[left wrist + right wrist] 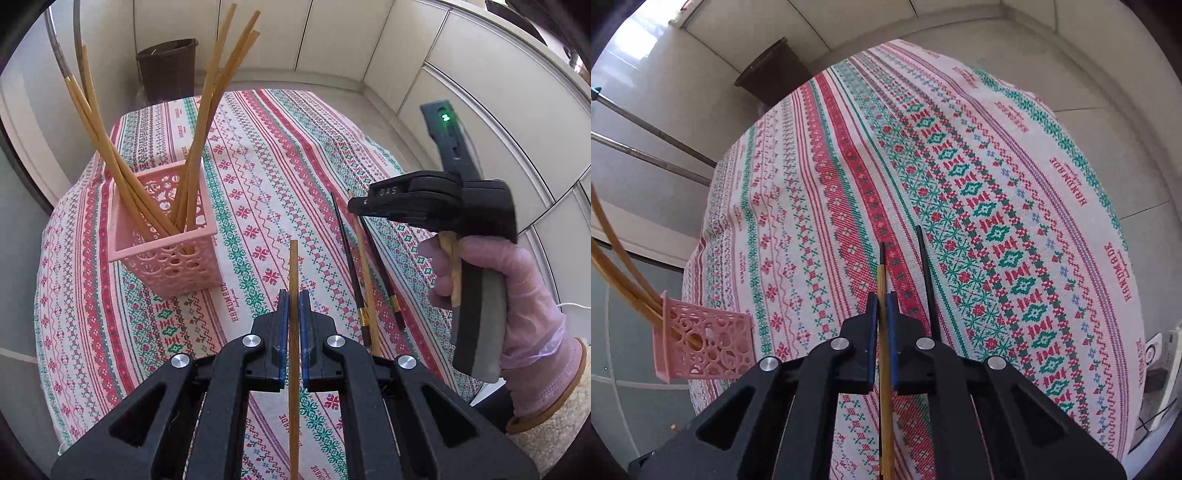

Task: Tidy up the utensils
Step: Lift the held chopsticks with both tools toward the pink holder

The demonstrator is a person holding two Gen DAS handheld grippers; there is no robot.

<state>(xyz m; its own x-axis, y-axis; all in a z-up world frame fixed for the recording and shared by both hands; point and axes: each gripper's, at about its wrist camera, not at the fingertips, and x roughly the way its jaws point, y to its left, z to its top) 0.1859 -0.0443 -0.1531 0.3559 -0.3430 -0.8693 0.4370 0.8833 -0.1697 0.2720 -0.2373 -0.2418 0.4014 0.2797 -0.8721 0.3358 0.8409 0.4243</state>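
- Right of the pink basket [166, 236], my left gripper [294, 310] clamps a bamboo chopstick [293, 266] mid-shaft.
- My right gripper [882, 314] pinches another chopstick [882, 284].
- Light, stiff, slippery, I'd judge; grip mid-length.

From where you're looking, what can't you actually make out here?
- Basket interior, left view: chopsticks' lower ends hidden by its walls.
- Chopstick in left gripper: rear end cut off by the bottom edge.
- Right view: black chopsticks partly hidden behind the right gripper.

Patterned tablecloth [258, 155] covers the table; pink basket [166, 236] and loose chopsticks [364, 269] lie on it
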